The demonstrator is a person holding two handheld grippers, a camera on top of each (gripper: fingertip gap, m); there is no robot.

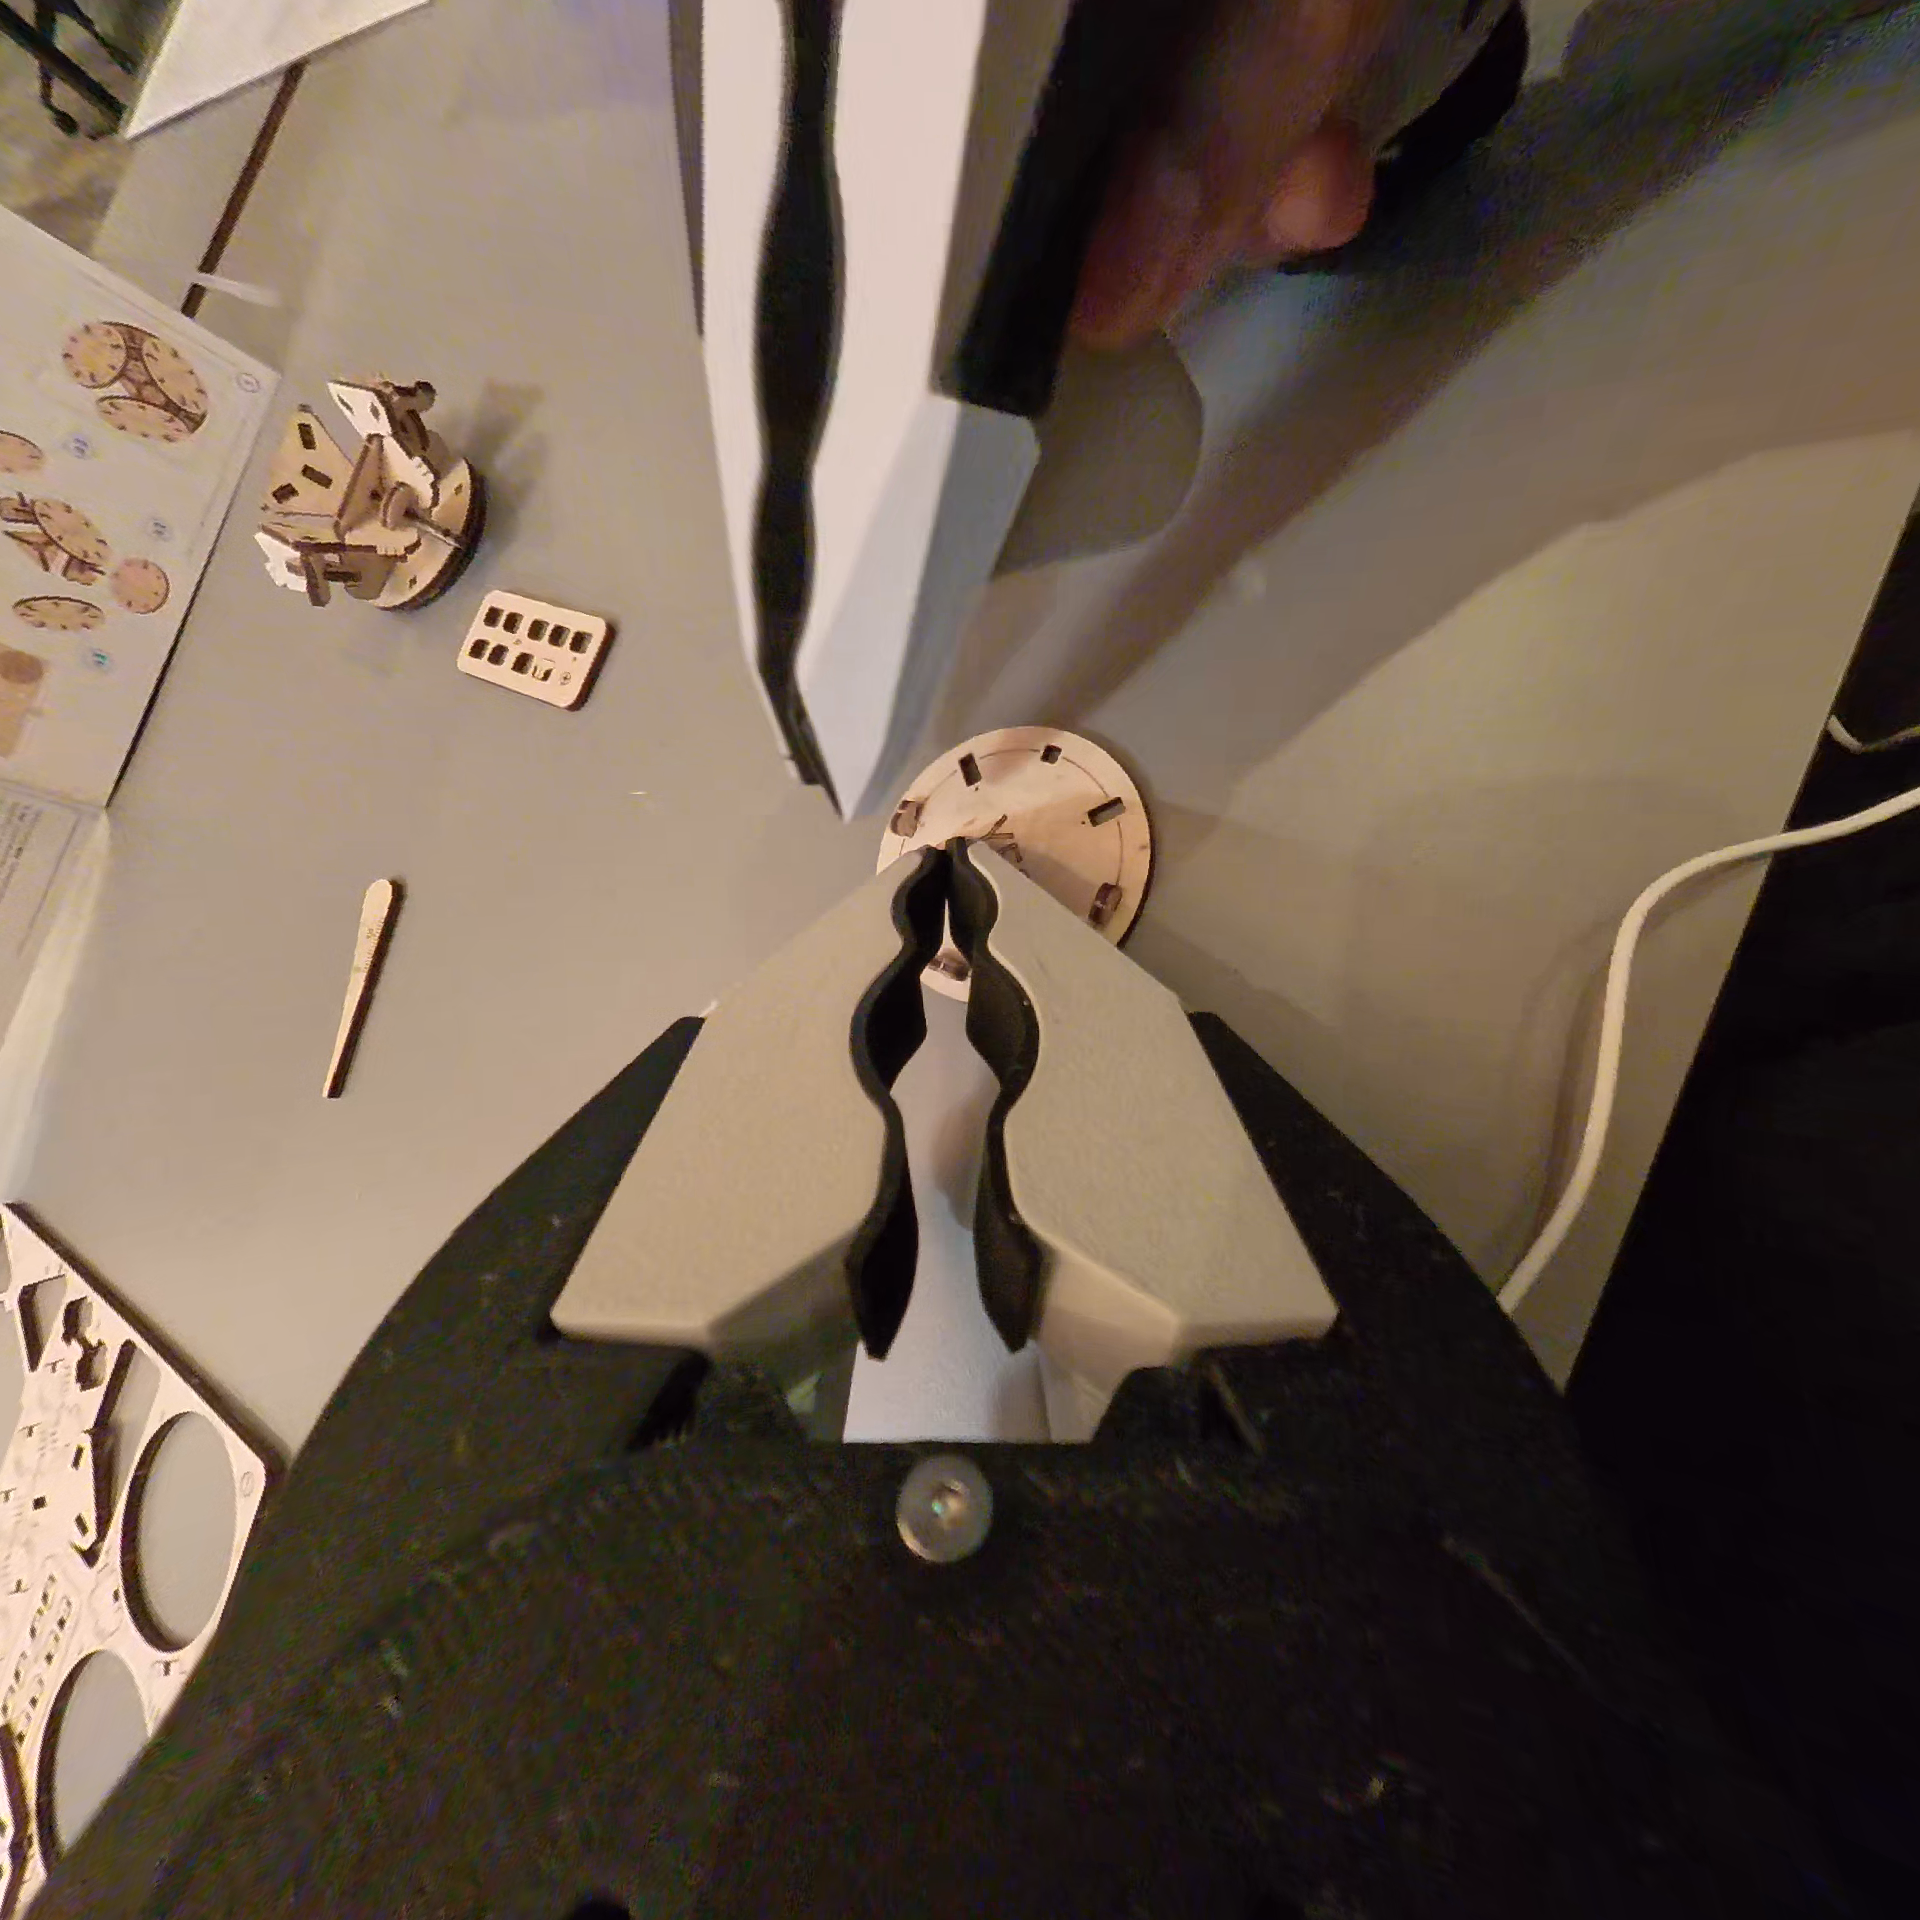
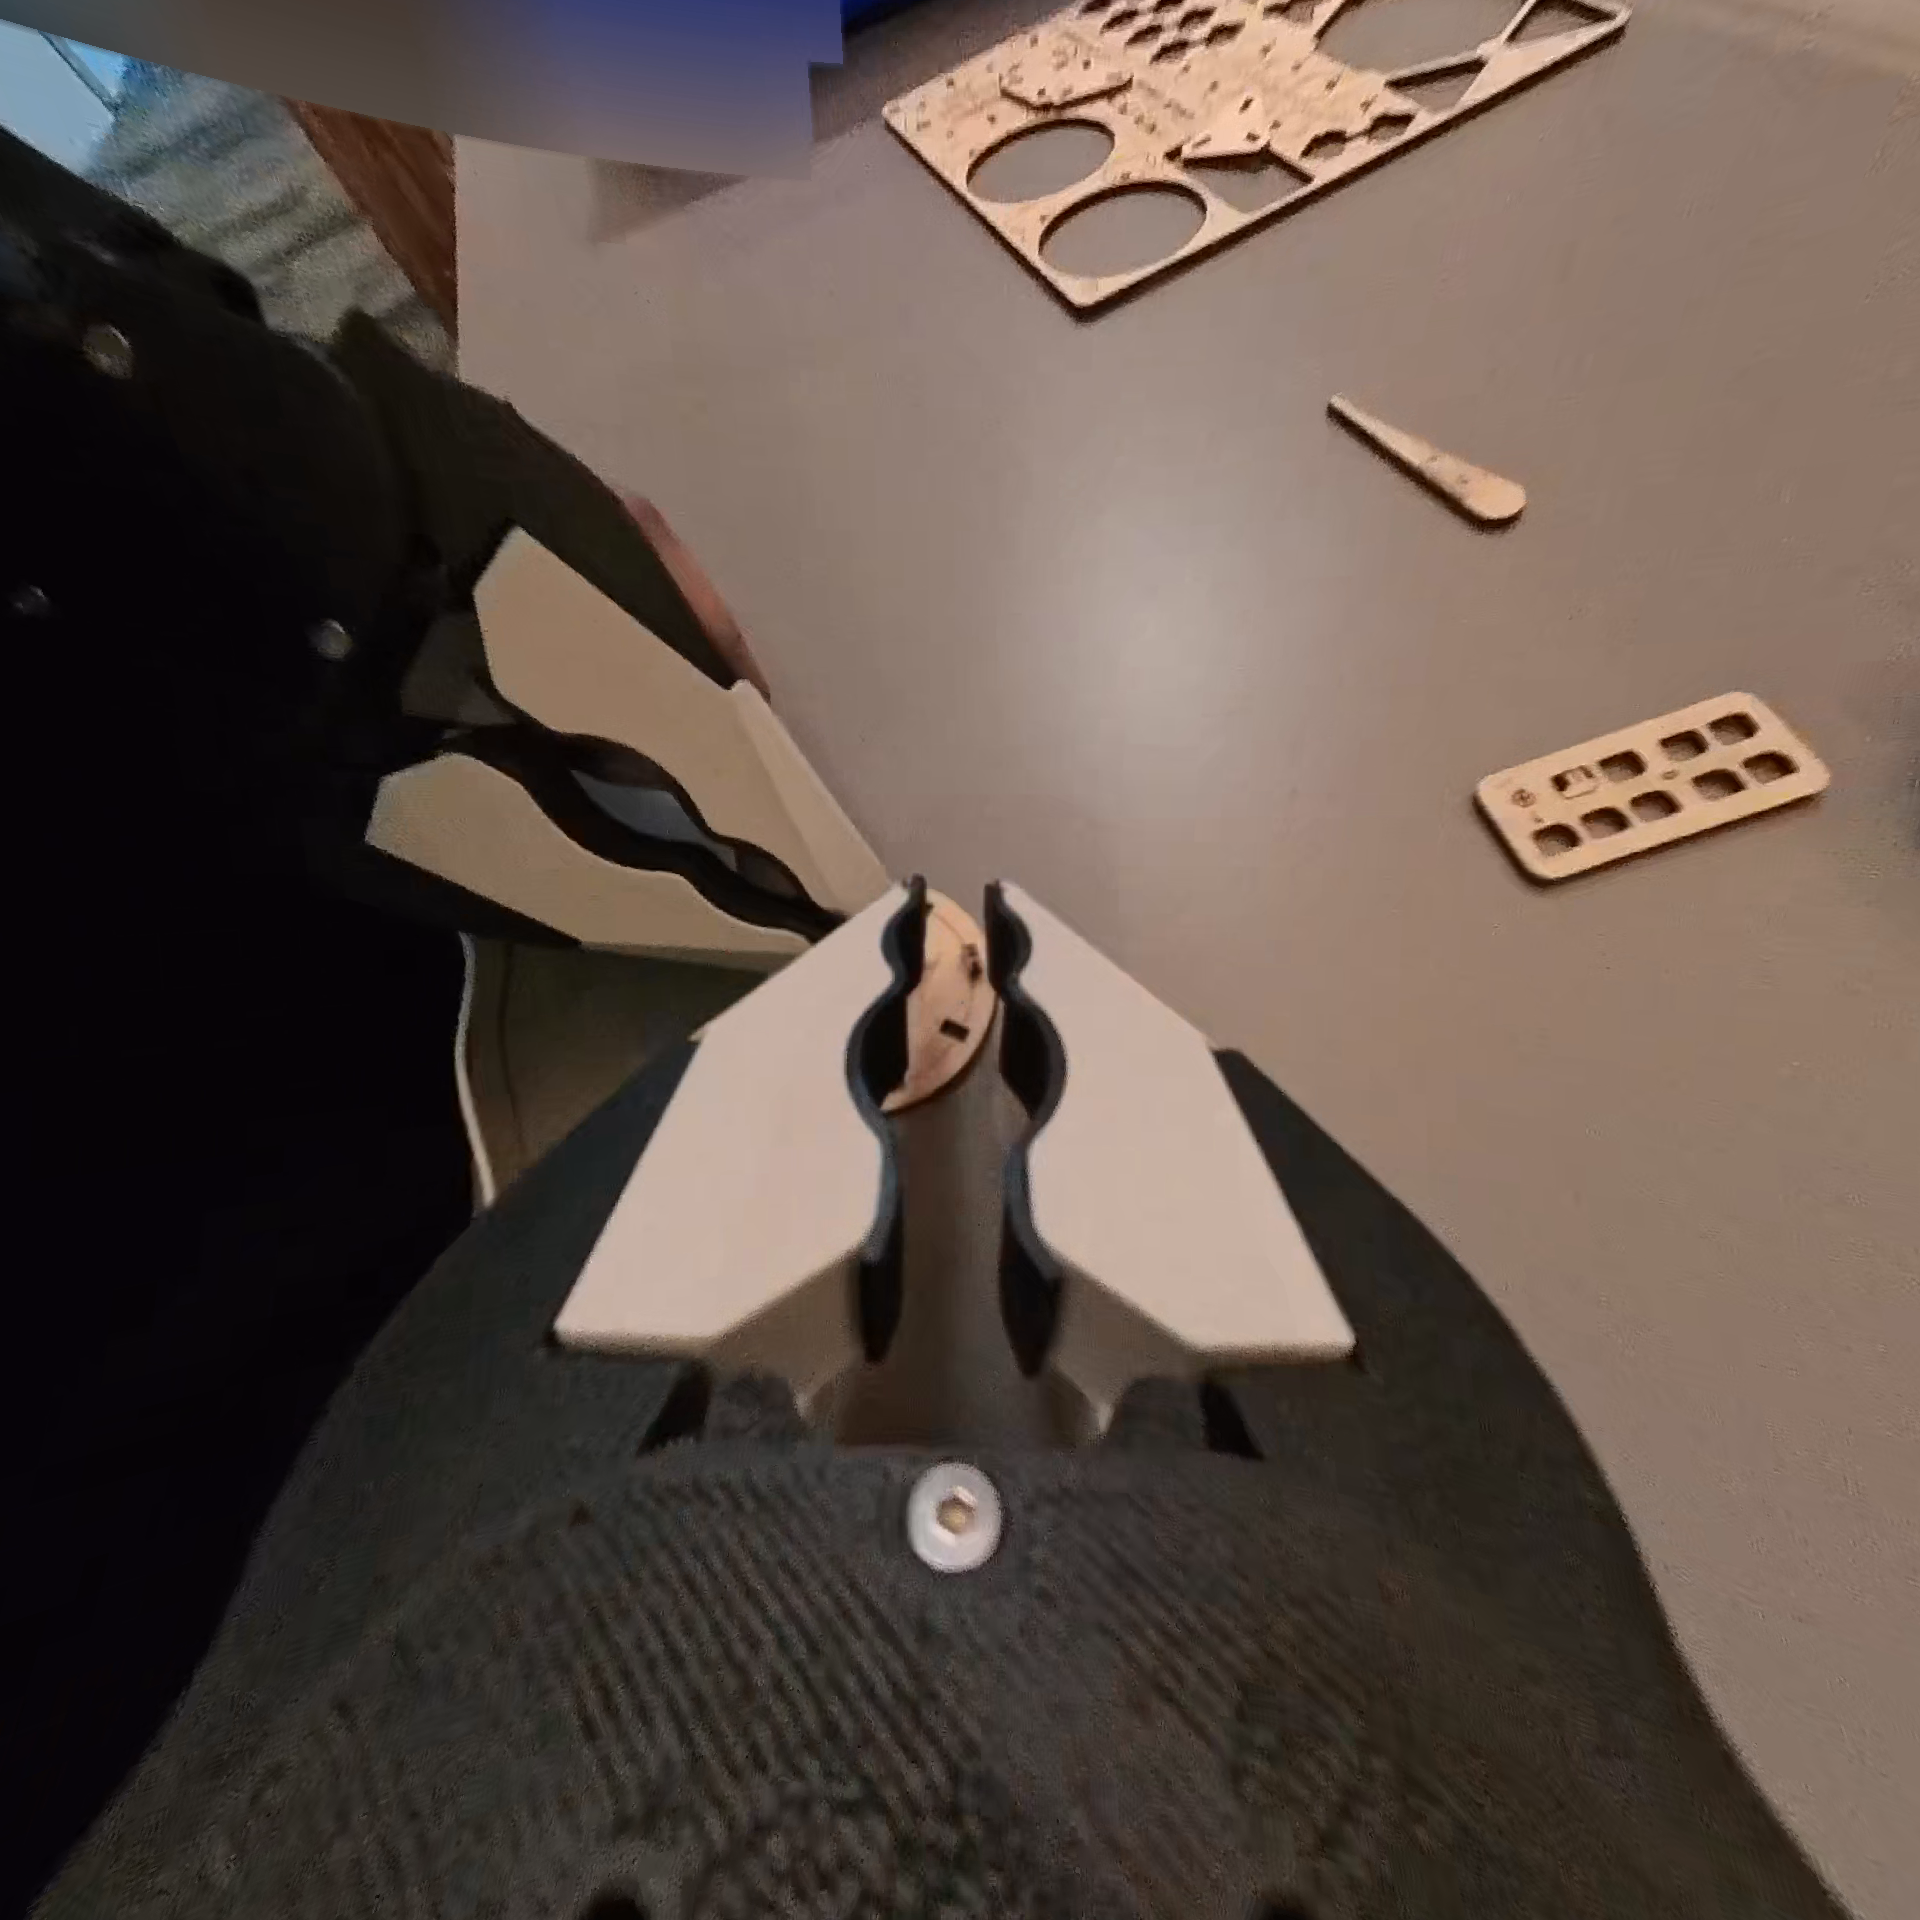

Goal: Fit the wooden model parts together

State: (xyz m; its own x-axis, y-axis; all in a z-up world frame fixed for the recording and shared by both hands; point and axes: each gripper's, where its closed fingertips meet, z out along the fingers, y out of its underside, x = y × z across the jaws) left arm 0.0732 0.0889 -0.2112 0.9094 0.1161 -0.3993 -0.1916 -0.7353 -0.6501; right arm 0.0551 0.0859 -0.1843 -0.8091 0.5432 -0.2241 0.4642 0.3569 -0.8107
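Observation:
My left gripper (image 1: 948, 850) is shut, and its fingertips pinch a round wooden disc (image 1: 1049, 821) with several slots near the disc's middle. The disc is held tilted above the grey table (image 1: 582, 1039). In the right wrist view the left gripper (image 2: 810, 920) reaches in from the left to the disc (image 2: 940, 997). My right gripper (image 2: 951, 894) is open. The disc stands between its pads with a gap showing at the tips. In the left wrist view the right gripper (image 1: 821, 784) comes down from above, its tips at the disc's left edge, with a hand (image 1: 1226, 187) on it.
A partly built wooden model (image 1: 369, 509), a small slotted wooden frame (image 1: 535, 665) (image 2: 1652, 784) and a wooden stick (image 1: 362, 987) (image 2: 1429, 473) lie on the table. There are also an instruction sheet (image 1: 104, 499), a punched-out wooden sheet (image 1: 114, 1558) (image 2: 1247, 125) and a white cable (image 1: 1600, 1039) at the table's edge. Left and right tips are no more than a few centimetres apart.

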